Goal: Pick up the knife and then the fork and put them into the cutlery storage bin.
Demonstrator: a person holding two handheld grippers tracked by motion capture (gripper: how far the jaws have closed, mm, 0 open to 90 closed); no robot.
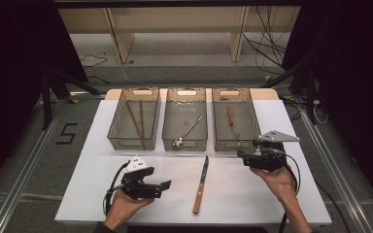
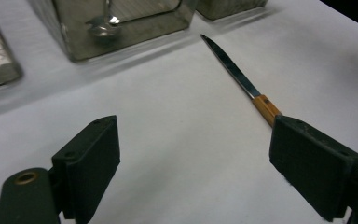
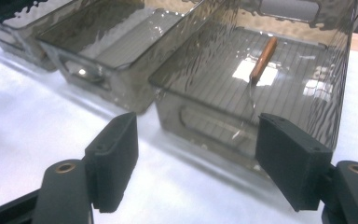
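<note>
Left hand-held gripper (image 1: 166,185) spread beside the knife (image 1: 201,185) on the bench (image 1: 102,165), right hand-held gripper (image 1: 242,154) spread (nothing between jaws) near the right bin (image 1: 250,114)

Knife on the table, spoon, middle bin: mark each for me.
Knife (image 1: 200,187), high view, on the wooden handle.
Spoon (image 1: 178,141), high view, on the bowl at the bin's near end.
Middle bin (image 1: 186,92), high view, on the far wall by the handle cutout.
</note>
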